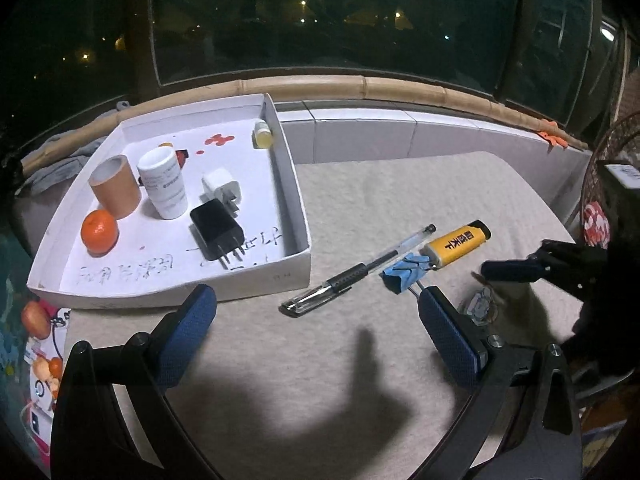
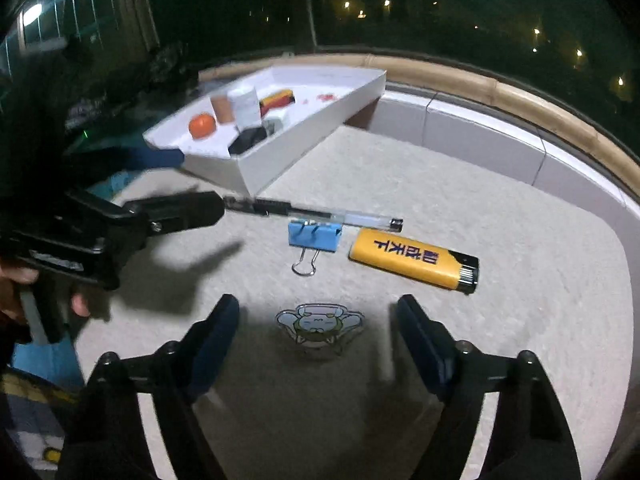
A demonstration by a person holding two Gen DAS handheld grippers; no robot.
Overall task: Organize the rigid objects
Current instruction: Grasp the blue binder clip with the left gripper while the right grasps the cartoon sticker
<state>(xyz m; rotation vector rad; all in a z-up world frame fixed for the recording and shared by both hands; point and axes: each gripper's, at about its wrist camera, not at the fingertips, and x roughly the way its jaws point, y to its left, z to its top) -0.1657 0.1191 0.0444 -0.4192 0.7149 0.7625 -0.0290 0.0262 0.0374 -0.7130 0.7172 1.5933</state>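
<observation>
A: We've got the chargers, tape roll and orange in the white tray [image 1: 298, 216]. What's left?
B: Pen [image 2: 312, 213], binder clip [image 2: 315, 237], lighter [image 2: 416, 261] and charm [image 2: 318, 325] on the mat; our left gripper [image 1: 316, 300] and right gripper [image 2: 318, 316] both spread, empty

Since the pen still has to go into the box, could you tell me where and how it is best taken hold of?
Grip the pen at its black ribbed grip section, jaws across the barrel, coming down from above. It lies flat on the mat, so only the two long sides are free. The blue binder clip touches or nearly touches the clear half, while the grip end near the white box has room.
</observation>
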